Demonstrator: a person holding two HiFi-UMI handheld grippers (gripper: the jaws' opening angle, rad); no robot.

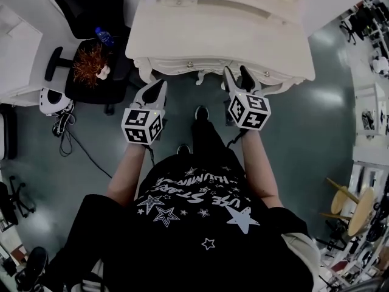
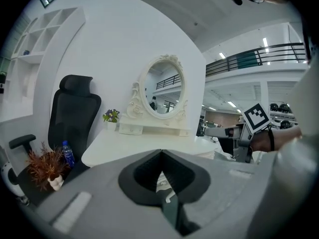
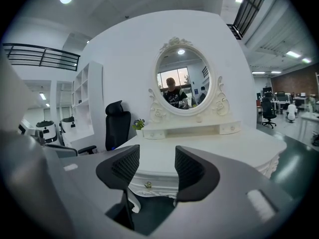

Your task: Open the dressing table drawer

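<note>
The white dressing table stands in front of me, its carved drawer front carrying small round knobs. In the right gripper view one knob shows low on the drawer front, just left of the gap between the jaws. My right gripper is open with nothing in it, its tips close to the drawer front near the right knob. My left gripper is shut on nothing, short of the table's left front corner.
A black office chair stands left of the table with a blue bottle and a reddish dried plant. A white helmet and cables lie on the floor at left. Wooden stools are at right. An oval mirror tops the table.
</note>
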